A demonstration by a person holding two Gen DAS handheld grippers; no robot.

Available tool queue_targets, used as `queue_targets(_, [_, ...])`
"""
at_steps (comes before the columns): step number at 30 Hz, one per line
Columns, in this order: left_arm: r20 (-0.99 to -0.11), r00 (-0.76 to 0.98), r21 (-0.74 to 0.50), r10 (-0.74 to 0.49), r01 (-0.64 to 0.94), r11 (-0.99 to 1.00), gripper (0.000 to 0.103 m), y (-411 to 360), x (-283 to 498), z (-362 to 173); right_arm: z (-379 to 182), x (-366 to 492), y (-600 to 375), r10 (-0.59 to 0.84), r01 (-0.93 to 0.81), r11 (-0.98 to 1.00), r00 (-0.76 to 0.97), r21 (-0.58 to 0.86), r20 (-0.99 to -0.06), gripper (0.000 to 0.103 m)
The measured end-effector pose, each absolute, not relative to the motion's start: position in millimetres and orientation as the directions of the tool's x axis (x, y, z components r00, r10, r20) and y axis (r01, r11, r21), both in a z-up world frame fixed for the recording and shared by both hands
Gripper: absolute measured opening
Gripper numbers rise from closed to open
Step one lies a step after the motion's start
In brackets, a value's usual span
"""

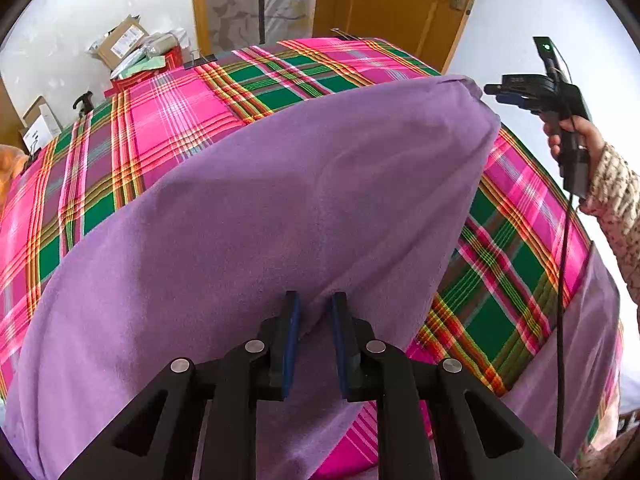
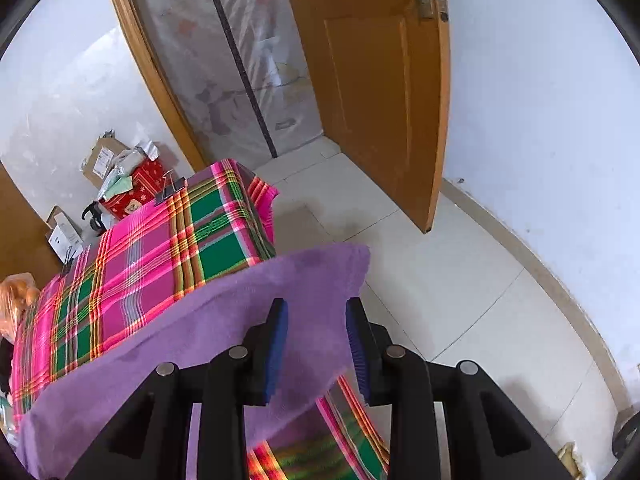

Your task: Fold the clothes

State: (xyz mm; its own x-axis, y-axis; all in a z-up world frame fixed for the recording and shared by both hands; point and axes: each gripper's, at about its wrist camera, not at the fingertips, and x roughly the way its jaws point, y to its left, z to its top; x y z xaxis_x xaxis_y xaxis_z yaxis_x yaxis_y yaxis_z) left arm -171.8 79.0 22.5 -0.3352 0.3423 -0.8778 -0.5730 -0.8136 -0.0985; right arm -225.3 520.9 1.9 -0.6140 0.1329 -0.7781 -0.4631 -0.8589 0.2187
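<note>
lifting purple cloth (image 1: 280,200), both grippers pinching its edge

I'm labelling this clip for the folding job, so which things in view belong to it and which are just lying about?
Belongs to the job:
- purple cloth
- left tongs, closed on the cloth
- right tongs, cloth between the fingers
- plaid-covered table

Lying about:
- cardboard boxes
- red patterned box
- binder clip
- wooden door
</note>
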Motion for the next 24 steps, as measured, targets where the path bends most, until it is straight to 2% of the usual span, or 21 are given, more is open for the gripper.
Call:
queue_targets(6, [-0.871, -0.343, -0.092, 0.352, -0.591, -0.801, 0.020, 82, -161, 24, -2, -196, 513, 0.007, -0.424, -0.841, -0.629, 0.335, -0.777, 0.031])
queue_targets(7, [-0.871, -0.345, -0.087, 0.349, -0.592, -0.801, 0.021, 83, -159, 24, -4, -192, 510, -0.002, -0.417, -0.842, -0.630, 0.341, -0.776, 0.034])
queue_targets(10, [-0.871, -0.348, -0.079, 0.348, -0.600, -0.796, 0.024, 85, -156, 25, -13, -190, 504, 0.000, -0.423, -0.845, -0.612, 0.328, -0.791, 0.038])
queue_targets(14, [-0.871, -0.326, -0.098, 0.367, -0.616, -0.781, 0.035, 87, -147, 27, -22, -195, 500, 0.008, -0.438, -0.838, -0.607, 0.326, -0.794, 0.038])
queue_targets(21, [-0.870, -0.397, 0.046, 0.291, -0.656, -0.754, 0.035, 105, -130, 22, -24, -195, 499, 0.006, -0.461, -0.808, -0.630, 0.367, -0.777, 0.038])
queue_targets(24, [-0.875, -0.386, 0.026, 0.292, -0.641, -0.767, 0.035, 105, -133, 23, -24, -194, 498, 0.014, -0.468, -0.804, -0.632, 0.367, -0.775, 0.037])
